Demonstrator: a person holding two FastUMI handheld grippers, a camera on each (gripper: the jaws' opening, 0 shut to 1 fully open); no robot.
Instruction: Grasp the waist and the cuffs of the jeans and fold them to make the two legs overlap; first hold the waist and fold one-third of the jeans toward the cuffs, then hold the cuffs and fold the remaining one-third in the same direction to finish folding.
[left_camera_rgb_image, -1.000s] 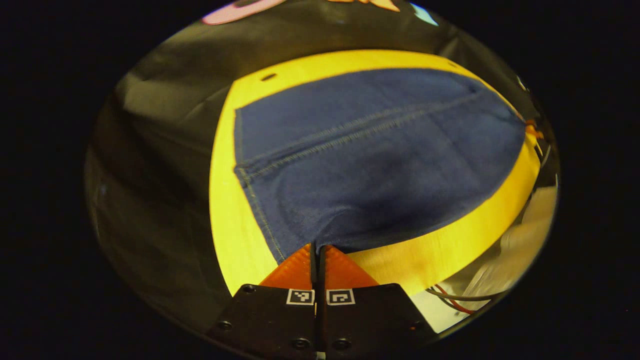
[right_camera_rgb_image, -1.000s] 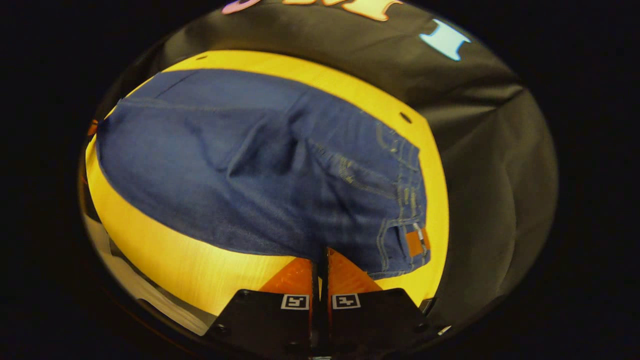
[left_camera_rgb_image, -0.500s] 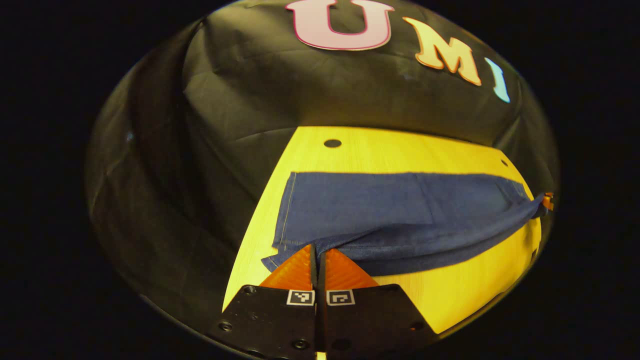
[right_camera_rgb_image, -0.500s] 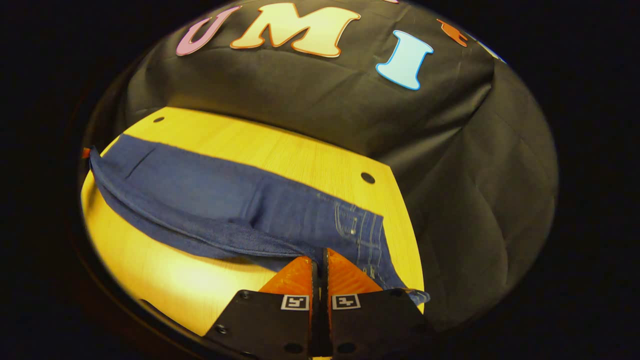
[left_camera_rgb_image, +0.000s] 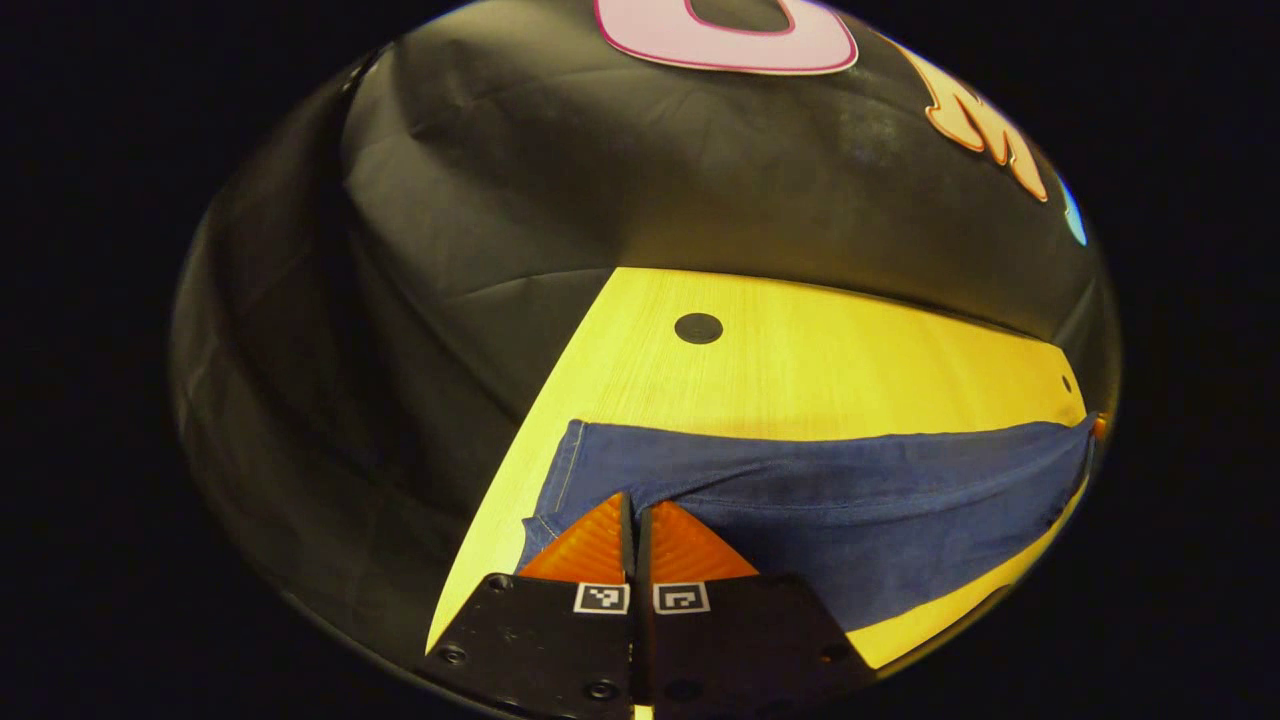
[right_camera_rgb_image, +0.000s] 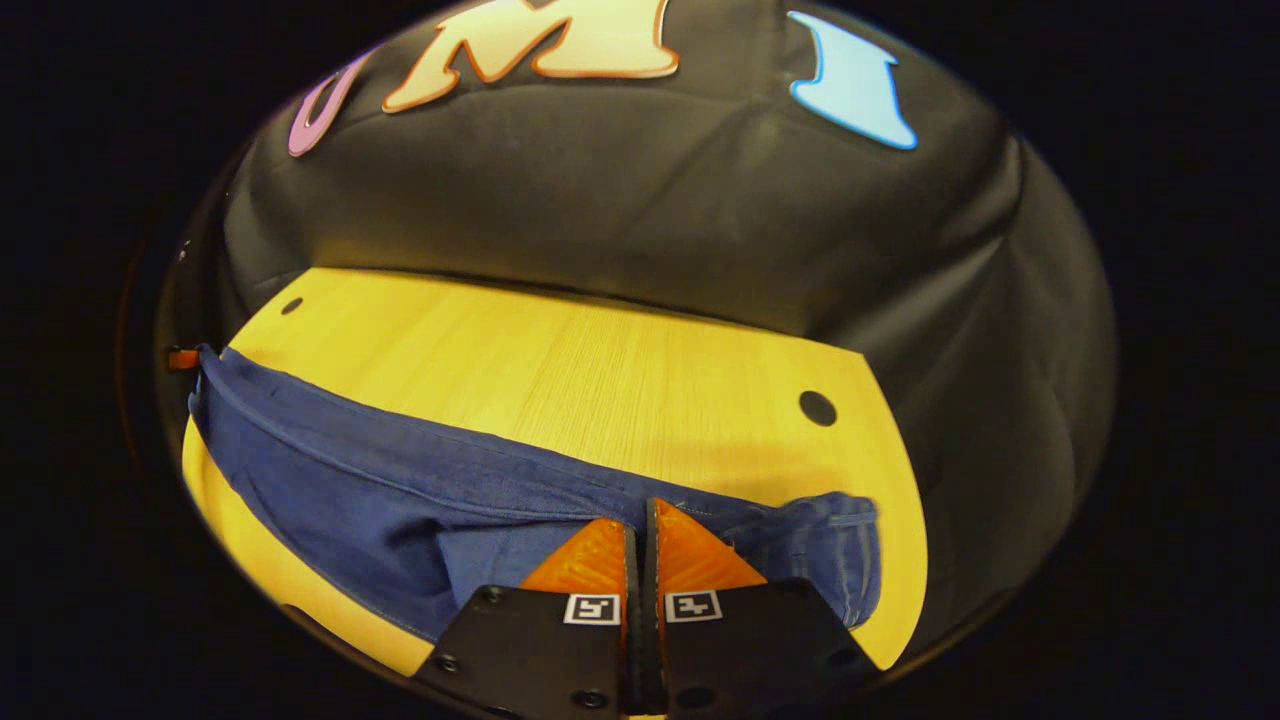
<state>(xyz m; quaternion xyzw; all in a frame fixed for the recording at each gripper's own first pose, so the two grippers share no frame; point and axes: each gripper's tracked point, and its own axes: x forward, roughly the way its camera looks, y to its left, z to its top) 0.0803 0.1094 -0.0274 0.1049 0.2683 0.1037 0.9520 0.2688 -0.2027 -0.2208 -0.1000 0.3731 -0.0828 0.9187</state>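
While the jeans (left_camera_rgb_image: 850, 500) lie stretched across the near half of the yellow wooden surface (left_camera_rgb_image: 800, 370), the left gripper (left_camera_rgb_image: 634, 505) is clenched on the denim, both fingers pressed together with the fabric edge pinched between them. In the left gripper view, the hemmed cuff end (left_camera_rgb_image: 560, 480) sits just to the left of the fingertips, and the cloth runs away to the right as a long band. A round hole (left_camera_rgb_image: 698, 328) in the surface lies ahead of this gripper, well apart from the fabric.

The right gripper (right_camera_rgb_image: 640, 510) is likewise clamped on the jeans (right_camera_rgb_image: 380, 490), fingers together on the denim edge. In the right gripper view, the waist end (right_camera_rgb_image: 830, 545), with its visible stitching, bunches just to the right of the fingertips; the legs extend to the left. Another hole (right_camera_rgb_image: 817, 407) lies ahead and to the right, clear of the cloth.
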